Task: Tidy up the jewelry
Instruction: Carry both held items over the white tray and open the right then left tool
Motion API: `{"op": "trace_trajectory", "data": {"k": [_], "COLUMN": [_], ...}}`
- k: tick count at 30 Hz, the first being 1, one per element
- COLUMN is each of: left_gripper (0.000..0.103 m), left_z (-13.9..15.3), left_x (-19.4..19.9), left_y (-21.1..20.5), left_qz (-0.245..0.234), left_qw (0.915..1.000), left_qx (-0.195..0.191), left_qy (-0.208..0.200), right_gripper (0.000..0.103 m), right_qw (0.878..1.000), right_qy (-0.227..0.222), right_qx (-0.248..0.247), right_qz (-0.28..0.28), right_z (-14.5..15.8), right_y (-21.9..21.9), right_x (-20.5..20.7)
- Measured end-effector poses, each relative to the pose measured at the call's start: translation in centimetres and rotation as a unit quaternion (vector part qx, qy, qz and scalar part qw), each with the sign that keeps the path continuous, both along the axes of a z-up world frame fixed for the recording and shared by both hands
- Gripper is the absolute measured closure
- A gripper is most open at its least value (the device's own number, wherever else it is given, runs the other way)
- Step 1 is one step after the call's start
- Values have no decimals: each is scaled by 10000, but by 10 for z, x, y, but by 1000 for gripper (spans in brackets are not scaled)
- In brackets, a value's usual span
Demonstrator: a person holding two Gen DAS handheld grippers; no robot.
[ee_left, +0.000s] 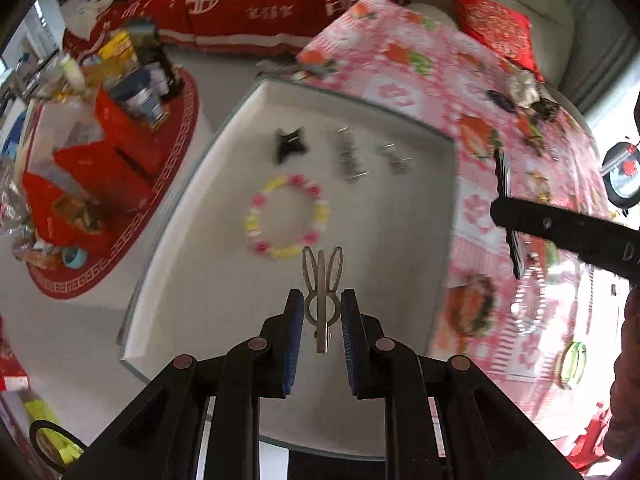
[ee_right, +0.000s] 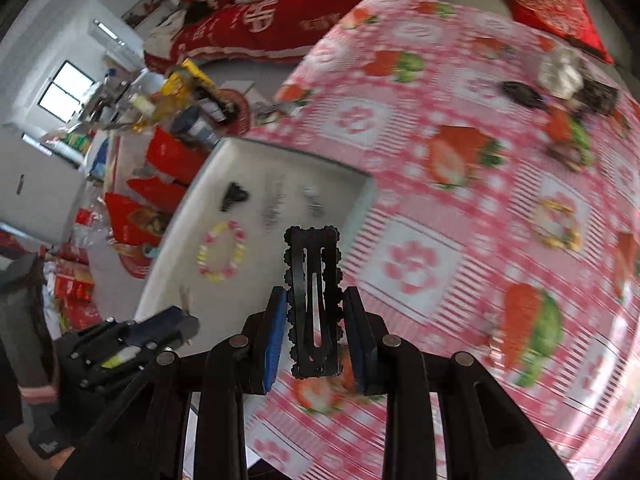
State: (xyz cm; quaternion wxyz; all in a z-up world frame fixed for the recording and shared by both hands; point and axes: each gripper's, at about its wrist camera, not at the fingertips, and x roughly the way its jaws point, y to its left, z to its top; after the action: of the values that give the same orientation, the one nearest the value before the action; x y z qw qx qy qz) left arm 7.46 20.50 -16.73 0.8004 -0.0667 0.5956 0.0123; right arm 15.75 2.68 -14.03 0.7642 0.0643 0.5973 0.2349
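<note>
Left hand-held gripper [ee_left: 320, 316] pinches rabbit clip [ee_left: 322, 288] above tray [ee_left: 192, 280].

The near half of the white tray [ee_left: 192, 280] lies bare, open to a gripper from above. Farther in, a bead bracelet [ee_left: 288, 218], a black clip [ee_left: 290, 145] and what seem, through blur, metal clips [ee_left: 350, 158] crowd it. Red boxes [ee_left: 100, 168] hem its left.
</note>
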Motion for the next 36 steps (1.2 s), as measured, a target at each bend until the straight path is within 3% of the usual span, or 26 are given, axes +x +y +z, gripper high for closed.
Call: {"op": "trace_trajectory", "data": {"k": [12, 21, 30, 32, 34, 36], "left_gripper": [78, 78, 77, 77, 77, 77], "left_z": [-49, -49, -49, -48, -48, -46], "left_x": [10, 39, 50, 49, 48, 47], "left_y": [31, 30, 22, 21, 21, 20], "left_qz": [59, -24, -169, -190, -179, -165], "left_qw": [9990, 9994, 9975, 9973, 9971, 9970], "left_qx": [83, 265, 645, 673, 684, 697], "left_qy": [429, 227, 222, 238, 274, 285], "right_gripper": [72, 72, 70, 68, 50, 45], "right_qw": [9979, 9941, 9937, 9941, 9948, 9957], "right_qy": [393, 542, 407, 428, 477, 499], "right_qx": [-475, -941, -1043, -995, -894, -785], "right_qz": [217, 46, 53, 53, 46, 14], "right_z": [-44, -74, -76, -75, -75, -73], "right_y": [69, 74, 83, 84, 85, 81], "right_x": [25, 44, 56, 56, 59, 59]}}
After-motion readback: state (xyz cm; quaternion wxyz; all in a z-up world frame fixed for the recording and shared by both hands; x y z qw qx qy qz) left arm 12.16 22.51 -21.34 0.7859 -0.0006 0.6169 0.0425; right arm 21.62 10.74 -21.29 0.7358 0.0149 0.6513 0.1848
